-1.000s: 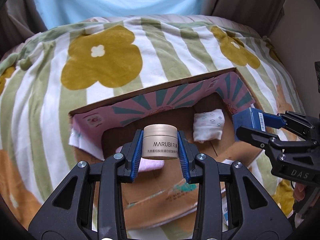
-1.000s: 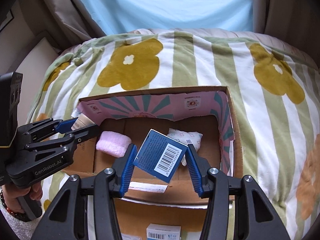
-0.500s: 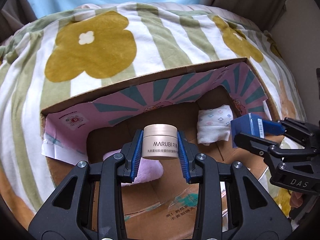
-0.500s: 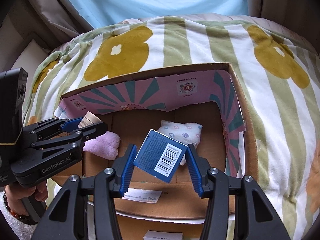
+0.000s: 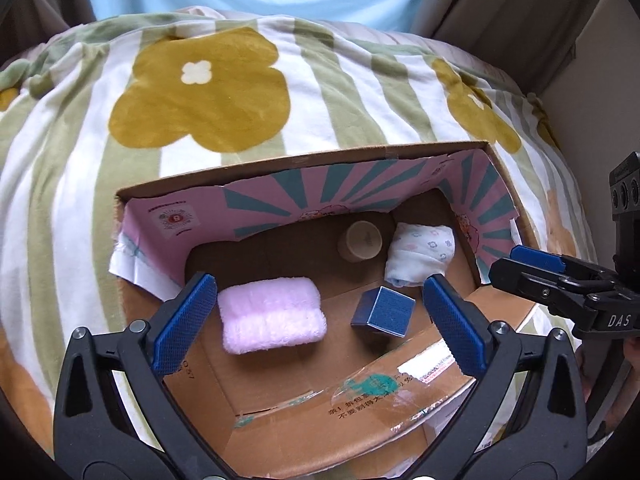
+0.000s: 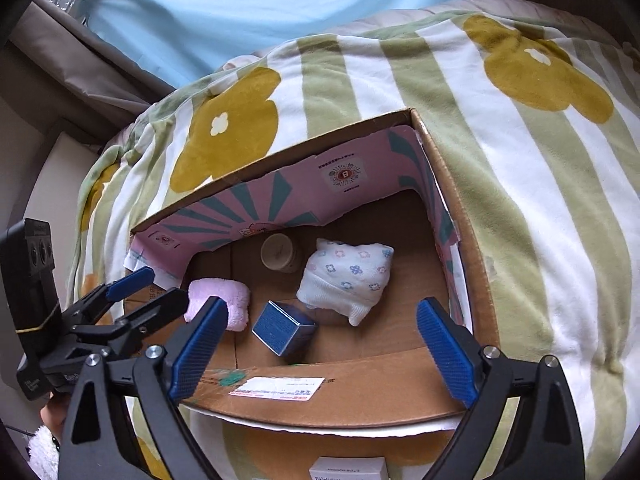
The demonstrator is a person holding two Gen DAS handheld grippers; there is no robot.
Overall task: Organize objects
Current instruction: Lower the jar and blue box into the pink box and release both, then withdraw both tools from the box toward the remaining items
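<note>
Both tools have let go since a second ago: the round beige cream jar that sat between the left gripper's pads and the small dark-blue carton carried by the right gripper now lie on the floor of the open brown cardboard box with its pink-and-teal printed lining. Each tool's jaws stand spread wide with nothing between the blue pads.

Inside the box, the jar stands upright by the back wall, near the middle. The folded white cloth with small flower print lies just beside the jar, toward the box's right wall. The blue carton rests tilted on one edge in front of the jar, nearer the box's front flap. The rolled pink fluffy towel lies toward the left side of the box floor, apart from the carton. The box itself sits on a green-and-white striped blanket with mustard flowers.

The drop-off appears complete, so the careful move now is probably to lift both tools straight up and clear of the box walls, keeping the open pads away from the tilted carton and the towel. A white packet with printed label shows just outside the box's front edge and may be the next item to collect.
</note>
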